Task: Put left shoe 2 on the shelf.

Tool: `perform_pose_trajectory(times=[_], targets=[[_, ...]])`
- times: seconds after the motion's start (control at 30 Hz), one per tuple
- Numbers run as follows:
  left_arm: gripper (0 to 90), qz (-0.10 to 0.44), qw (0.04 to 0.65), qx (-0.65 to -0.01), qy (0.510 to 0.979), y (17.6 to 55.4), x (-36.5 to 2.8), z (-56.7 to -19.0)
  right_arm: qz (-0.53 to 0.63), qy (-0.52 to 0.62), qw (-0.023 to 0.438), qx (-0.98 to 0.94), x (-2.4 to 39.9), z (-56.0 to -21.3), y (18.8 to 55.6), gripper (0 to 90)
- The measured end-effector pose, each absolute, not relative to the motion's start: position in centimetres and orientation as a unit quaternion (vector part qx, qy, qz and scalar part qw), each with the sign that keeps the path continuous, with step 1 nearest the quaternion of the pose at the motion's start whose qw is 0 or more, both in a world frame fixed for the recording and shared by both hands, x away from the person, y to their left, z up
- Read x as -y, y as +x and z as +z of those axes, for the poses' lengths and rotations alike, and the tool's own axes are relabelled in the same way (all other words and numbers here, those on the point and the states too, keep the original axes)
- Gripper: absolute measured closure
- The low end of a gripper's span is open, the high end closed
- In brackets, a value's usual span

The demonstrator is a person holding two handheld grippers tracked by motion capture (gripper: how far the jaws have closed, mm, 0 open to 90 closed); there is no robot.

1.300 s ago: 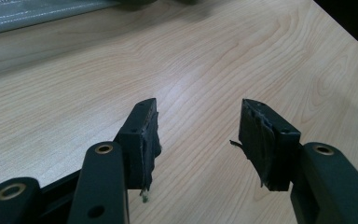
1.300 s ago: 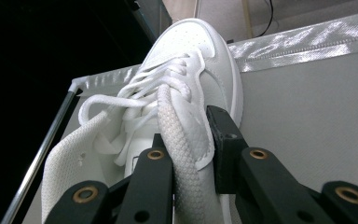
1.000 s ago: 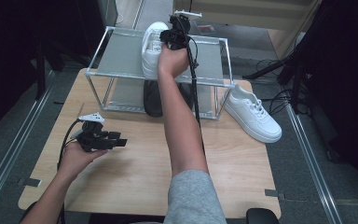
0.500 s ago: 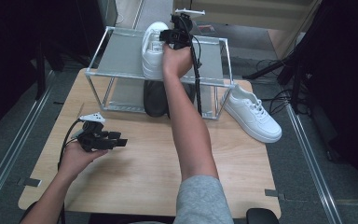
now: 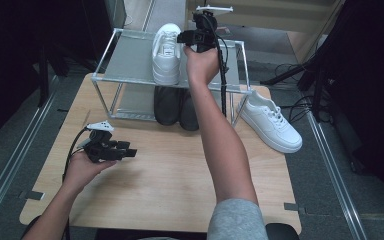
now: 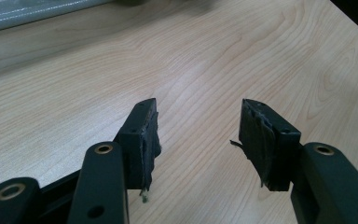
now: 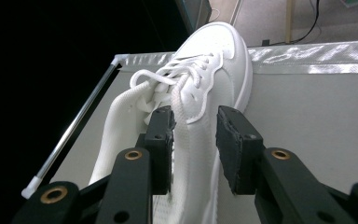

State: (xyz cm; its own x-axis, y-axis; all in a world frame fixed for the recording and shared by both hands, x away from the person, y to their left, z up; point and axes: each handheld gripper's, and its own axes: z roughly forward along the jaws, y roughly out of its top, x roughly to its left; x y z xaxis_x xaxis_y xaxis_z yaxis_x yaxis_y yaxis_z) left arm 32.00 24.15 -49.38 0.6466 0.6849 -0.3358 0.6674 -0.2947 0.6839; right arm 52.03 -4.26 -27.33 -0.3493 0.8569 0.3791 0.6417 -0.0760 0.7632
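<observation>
White shoe (image 7: pixel 200 93) sits on the rack's top shelf (image 5: pixel 130 65). Right gripper (image 7: pixel 195 122) has just been opening: jaws straddle the shoe's collar side, pads look just off it, so the shoe is set down and released. Judging by that, next: back off and fetch the second white shoe (image 5: pixel 271 122) on the table (image 5: pixel 170 185) beside the rack. Left gripper (image 6: pixel 198 135) spread, empty, over the table. Black pair (image 5: pixel 176 106) on lower shelf. No readable branding.

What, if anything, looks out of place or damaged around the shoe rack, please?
One white sneaker lies alone on the table beside the rack, while its mate sits on the top shelf. The left gripper has frayed, torn pads.
</observation>
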Motion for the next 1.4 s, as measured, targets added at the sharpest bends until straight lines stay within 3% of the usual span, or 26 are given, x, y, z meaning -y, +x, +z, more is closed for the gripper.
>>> perform_pose_trajectory(times=[0.87, 1.4], targets=[[47.2, 0.014, 0.415, -0.42, 0.807, 32.5, -24.0, -49.4, 0.484, 0.444, 0.101, -0.747, 9.2, -30.1, 45.4, 64.9], [47.2, 0.016, 0.413, -0.419, 0.809, 32.6, -23.8, -49.4, 0.481, 0.386, 0.087, -0.782, 11.3, -36.0, 40.2, 62.4]])
